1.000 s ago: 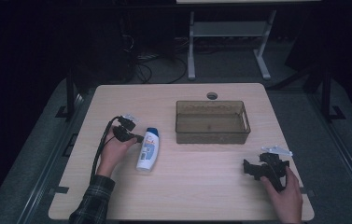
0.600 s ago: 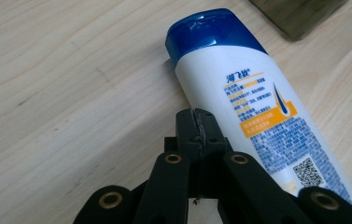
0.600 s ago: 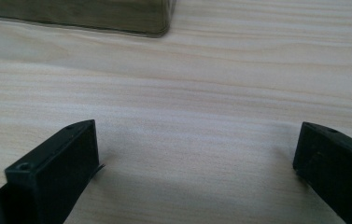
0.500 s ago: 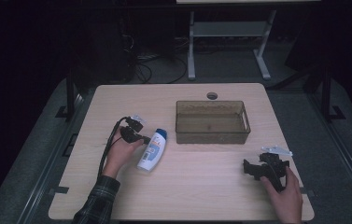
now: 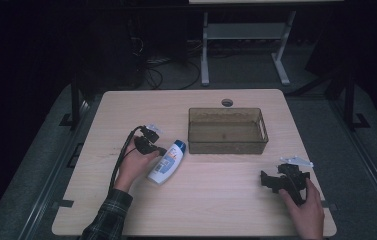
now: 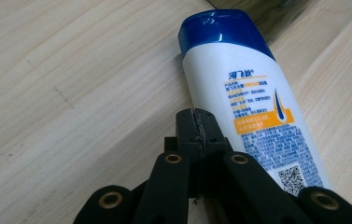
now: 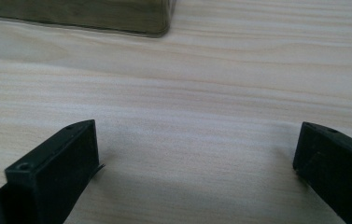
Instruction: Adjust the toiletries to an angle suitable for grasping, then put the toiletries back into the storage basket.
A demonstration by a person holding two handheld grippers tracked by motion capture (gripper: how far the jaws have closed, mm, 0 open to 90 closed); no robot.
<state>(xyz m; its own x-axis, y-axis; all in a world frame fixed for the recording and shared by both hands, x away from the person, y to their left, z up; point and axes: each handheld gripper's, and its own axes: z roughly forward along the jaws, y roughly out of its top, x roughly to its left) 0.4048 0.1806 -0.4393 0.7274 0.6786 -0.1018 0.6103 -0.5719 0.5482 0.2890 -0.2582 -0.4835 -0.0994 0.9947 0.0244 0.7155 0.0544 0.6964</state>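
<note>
1. High view: the left gripper [image 5: 152, 145] sits at the shampoo bottle [image 5: 166, 162] lying flat on the table [image 5: 216, 210], pressing on the bottle's side from nine o'clock with its jaws closed tight together and nothing between them; I judge the step in hand to be a sideways push of the bottle toward the brown bin [image 5: 227, 131].
2. Left gripper view: the closed tips of the left gripper [image 6: 197, 123] touch the bottle's white flank just below the blue cap [image 6: 213, 29]; the bottle runs from the cap at twelve o'clock down to five o'clock.
3. The bottle lies just beside the bin's near-left corner, with the bin at about two o'clock of it.
4. The next move, as I judge it, calls for opening those jaws and taking the bottle across its body, then lifting it over the bin's wall.
5. The right gripper [image 5: 281, 178] rests at the table's near-right, well apart from the bottle; in the right gripper view its jaws stand wide over bare wood, holding nothing.
</note>
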